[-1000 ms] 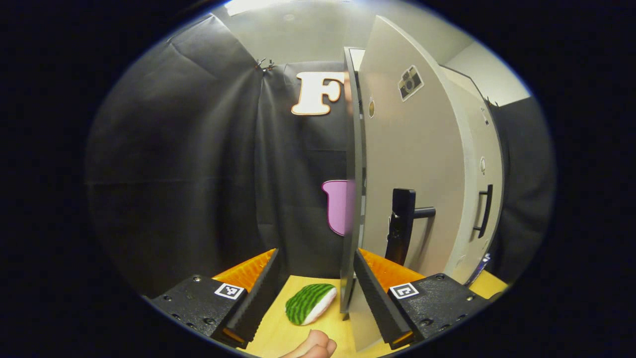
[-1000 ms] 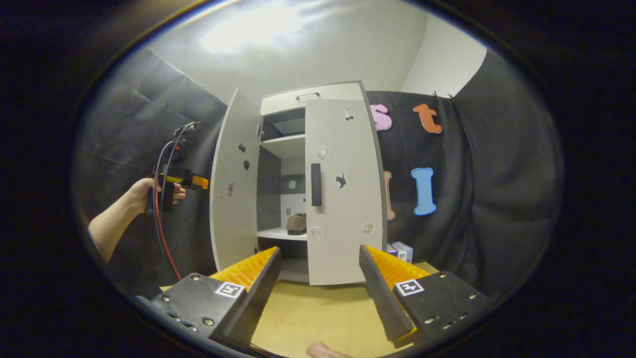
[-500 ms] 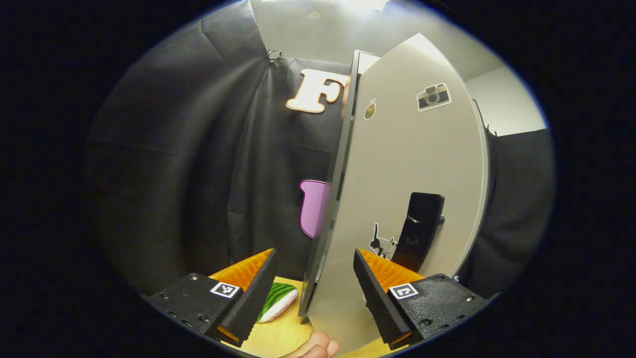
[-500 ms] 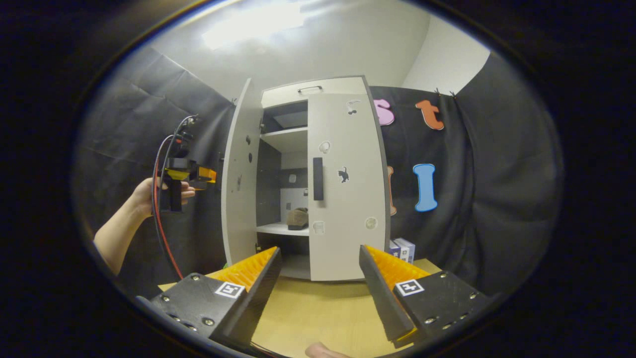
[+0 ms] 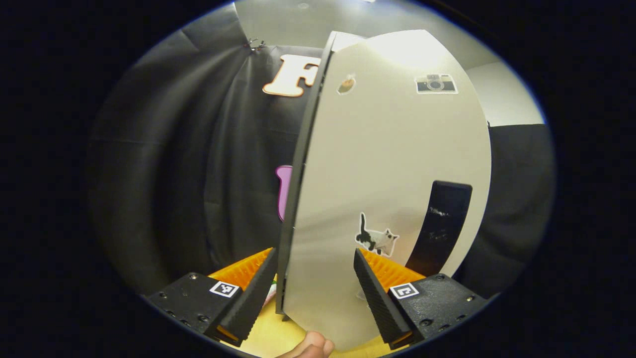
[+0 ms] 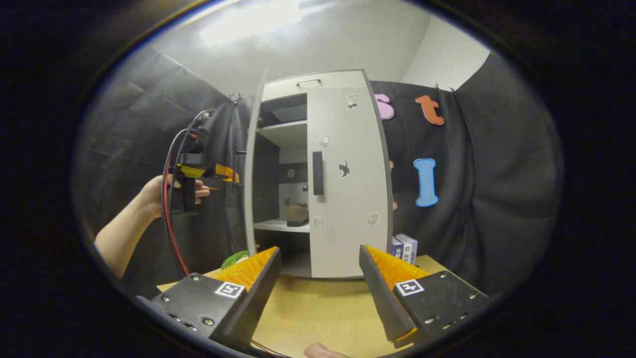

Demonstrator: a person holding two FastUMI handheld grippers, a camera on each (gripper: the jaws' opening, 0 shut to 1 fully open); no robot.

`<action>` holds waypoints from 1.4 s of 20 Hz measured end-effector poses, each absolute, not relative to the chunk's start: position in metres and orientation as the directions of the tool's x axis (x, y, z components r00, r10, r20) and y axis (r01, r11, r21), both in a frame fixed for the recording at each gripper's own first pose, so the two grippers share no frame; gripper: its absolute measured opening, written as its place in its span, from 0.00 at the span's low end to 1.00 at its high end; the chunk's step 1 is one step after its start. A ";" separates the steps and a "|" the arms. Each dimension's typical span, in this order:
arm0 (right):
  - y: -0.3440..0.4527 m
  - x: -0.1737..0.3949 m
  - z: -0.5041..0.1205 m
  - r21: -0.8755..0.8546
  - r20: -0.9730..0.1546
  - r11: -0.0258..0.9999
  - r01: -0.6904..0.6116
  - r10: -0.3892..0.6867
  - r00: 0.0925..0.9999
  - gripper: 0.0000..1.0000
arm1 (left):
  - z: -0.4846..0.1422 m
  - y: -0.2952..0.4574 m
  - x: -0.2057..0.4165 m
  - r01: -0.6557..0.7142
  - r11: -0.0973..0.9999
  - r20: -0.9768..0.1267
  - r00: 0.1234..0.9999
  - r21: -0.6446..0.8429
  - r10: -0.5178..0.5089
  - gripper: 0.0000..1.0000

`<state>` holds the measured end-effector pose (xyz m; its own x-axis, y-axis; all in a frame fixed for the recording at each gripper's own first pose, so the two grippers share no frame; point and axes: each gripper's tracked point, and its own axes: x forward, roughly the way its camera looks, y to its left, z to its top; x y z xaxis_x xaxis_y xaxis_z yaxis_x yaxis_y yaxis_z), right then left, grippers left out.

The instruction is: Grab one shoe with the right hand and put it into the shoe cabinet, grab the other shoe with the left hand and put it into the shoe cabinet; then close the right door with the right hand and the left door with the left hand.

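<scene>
Left door [image 5: 387,164] nearer shut than before

recording booth: black cloth wall [image 6: 477,164], shoe cabinet [image 6: 343,189] on wooden table [image 6: 318,308].

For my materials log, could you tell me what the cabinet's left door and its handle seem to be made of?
Left door: probably laminated board; flat pale matt face with soft glare, darker edge band, stickers lying flat on it.
Handle: dark bar, likely plastic or painted metal; faint sheen with smudges, so I cannot tell which.
</scene>
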<state>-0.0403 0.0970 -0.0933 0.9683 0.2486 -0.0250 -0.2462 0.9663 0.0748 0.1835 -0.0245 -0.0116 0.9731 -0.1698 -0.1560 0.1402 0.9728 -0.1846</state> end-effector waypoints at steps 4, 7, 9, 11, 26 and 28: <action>0.085 -0.027 -0.103 0.090 -0.054 0.971 -0.221 0.227 0.972 0.92 | -0.019 -0.051 0.168 0.169 0.975 -0.130 0.973 -0.147 -0.189 0.96; 0.070 -0.017 -0.108 0.125 -0.071 0.976 -0.178 0.188 0.980 0.92 | -0.014 -0.060 0.148 0.184 0.979 -0.088 0.978 -0.082 -0.191 0.96; 0.062 -0.010 -0.110 0.154 -0.076 0.977 -0.147 0.160 0.984 0.95 | -0.008 -0.066 0.130 0.200 0.978 -0.066 0.977 -0.058 -0.203 0.94; 0.056 -0.005 -0.112 0.154 -0.092 0.981 -0.117 0.132 0.987 0.92 | -0.003 -0.063 0.104 0.180 0.983 -0.062 0.981 -0.025 -0.181 0.96; 0.066 -0.014 -0.095 0.117 -0.061 0.987 -0.112 0.120 0.991 0.98 | -0.074 -0.042 -0.020 0.082 0.996 -0.049 0.996 0.024 -0.081 0.96; 0.070 -0.016 -0.097 0.110 -0.065 0.986 -0.125 0.132 0.989 0.98 | -0.088 -0.028 -0.026 0.044 0.999 -0.070 0.997 0.029 -0.042 0.96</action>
